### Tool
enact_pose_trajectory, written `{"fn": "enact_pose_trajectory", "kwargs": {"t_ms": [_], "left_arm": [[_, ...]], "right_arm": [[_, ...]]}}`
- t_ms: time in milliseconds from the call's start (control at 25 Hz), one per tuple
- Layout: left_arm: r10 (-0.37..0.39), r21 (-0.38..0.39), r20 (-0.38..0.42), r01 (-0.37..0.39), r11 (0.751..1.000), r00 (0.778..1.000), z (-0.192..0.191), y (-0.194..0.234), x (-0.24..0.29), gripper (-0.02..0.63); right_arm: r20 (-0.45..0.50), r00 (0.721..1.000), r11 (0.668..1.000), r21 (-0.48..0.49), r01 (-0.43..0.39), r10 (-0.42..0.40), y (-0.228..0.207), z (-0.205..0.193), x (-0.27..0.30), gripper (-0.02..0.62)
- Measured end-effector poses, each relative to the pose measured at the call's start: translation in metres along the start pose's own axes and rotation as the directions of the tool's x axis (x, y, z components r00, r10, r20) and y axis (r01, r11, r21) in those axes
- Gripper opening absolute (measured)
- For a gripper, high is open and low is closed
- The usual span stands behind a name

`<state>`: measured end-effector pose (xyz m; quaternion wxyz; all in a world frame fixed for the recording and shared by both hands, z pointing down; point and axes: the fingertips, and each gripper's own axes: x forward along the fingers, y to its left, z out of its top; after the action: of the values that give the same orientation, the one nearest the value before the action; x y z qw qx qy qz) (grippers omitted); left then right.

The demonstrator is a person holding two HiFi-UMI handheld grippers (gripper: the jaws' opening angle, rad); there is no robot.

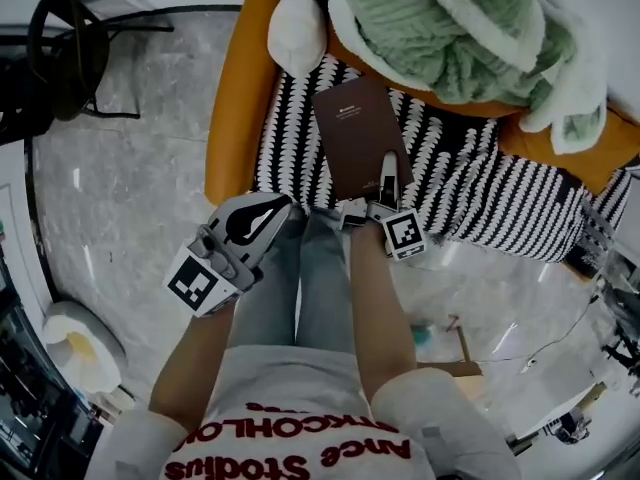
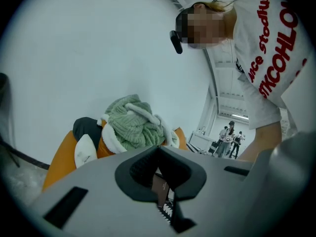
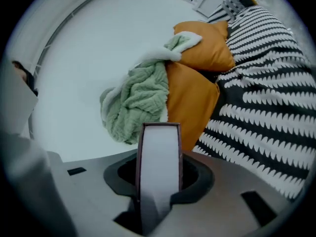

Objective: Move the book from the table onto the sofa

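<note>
Brown-covered, the book (image 1: 356,133) lies flat across the black-and-white striped throw (image 1: 470,183) on the orange sofa (image 1: 235,118), with a heaped green blanket (image 1: 450,28) beyond it; whether its full weight is down cannot be told. The right gripper (image 1: 387,183) clamps the book's near edge, while the left gripper (image 1: 262,216), clenched on nothing, hangs to the left, clear of it. The set-down looks to be the step in hand. Next, the right jaws would need to part and draw back nearward without dragging the book.
</note>
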<state>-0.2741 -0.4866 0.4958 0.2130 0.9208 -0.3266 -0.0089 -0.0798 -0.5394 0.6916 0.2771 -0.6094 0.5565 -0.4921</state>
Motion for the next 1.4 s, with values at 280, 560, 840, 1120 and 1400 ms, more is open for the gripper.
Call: {"fn": "enact_pose_trajectory", "kwargs": {"t_ms": [280,560,840,1120,1400], "left_arm": [[-0.006,-0.01,-0.052,0.005,1.0,0.999,-0.04,0.003,-0.013,0.017],[0.028,-0.064,-0.087,-0.033,0.997,0.996,-0.061,0.012,-0.016,0.017],[0.026,-0.089,-0.09,-0.034,0.995,0.996,-0.074,0.012,-0.022,0.017],[0.015,-0.1,-0.096,-0.025,0.995,0.995,-0.079,0.002,-0.027,0.017],[0.001,-0.109,-0.086,-0.011,0.994,0.996,-0.081,-0.001,-0.025,0.017]], "right_arm": [[0.166,0.975,0.963,0.249,0.102,-0.147,-0.089,-0.01,0.026,0.16],[0.234,0.934,0.916,0.363,0.172,-0.269,-0.152,-0.033,0.026,0.16],[0.215,0.921,0.879,0.43,0.209,-0.324,-0.181,-0.046,0.03,0.161],[0.06,0.929,0.845,0.441,0.303,-0.364,-0.198,-0.064,0.02,0.267],[-0.048,0.918,0.831,0.408,0.378,-0.394,-0.206,-0.08,-0.011,0.311]]}}
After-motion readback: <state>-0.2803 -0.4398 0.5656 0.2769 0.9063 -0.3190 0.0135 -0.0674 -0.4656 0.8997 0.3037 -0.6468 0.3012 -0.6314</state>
